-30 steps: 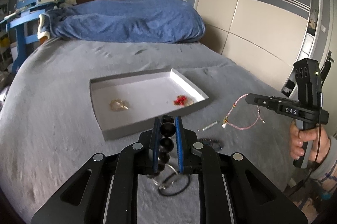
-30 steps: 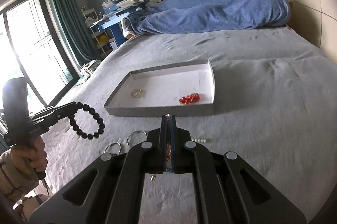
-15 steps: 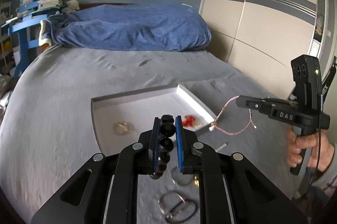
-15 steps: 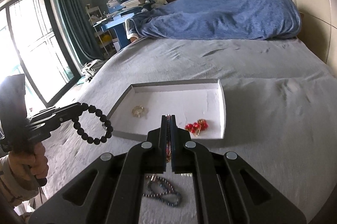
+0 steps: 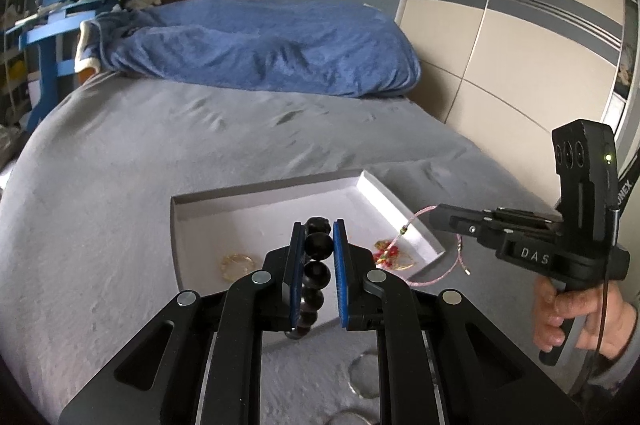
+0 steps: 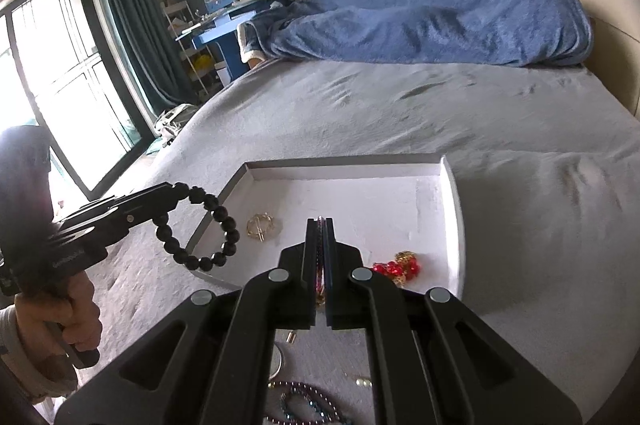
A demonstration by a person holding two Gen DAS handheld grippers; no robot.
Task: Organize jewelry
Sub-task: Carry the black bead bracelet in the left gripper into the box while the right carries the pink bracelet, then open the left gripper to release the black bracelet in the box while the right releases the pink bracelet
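grey bed [image 5: 120,161]: left gripper [image 5: 318,241] clamps black bead bracelet [image 6: 208,229].

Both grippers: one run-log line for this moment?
left gripper: shut on black bead bracelet | right gripper: shut on pink cord bracelet | both over white tray | nothing released

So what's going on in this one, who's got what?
A person is sorting jewelry on a bed into a shallow white tray. The left gripper is shut on a black bead bracelet, the right gripper on a thin pink cord bracelet, both held over the tray's near side. A gold piece and a red beaded piece already lie inside. More jewelry waits on the grey bedspread.
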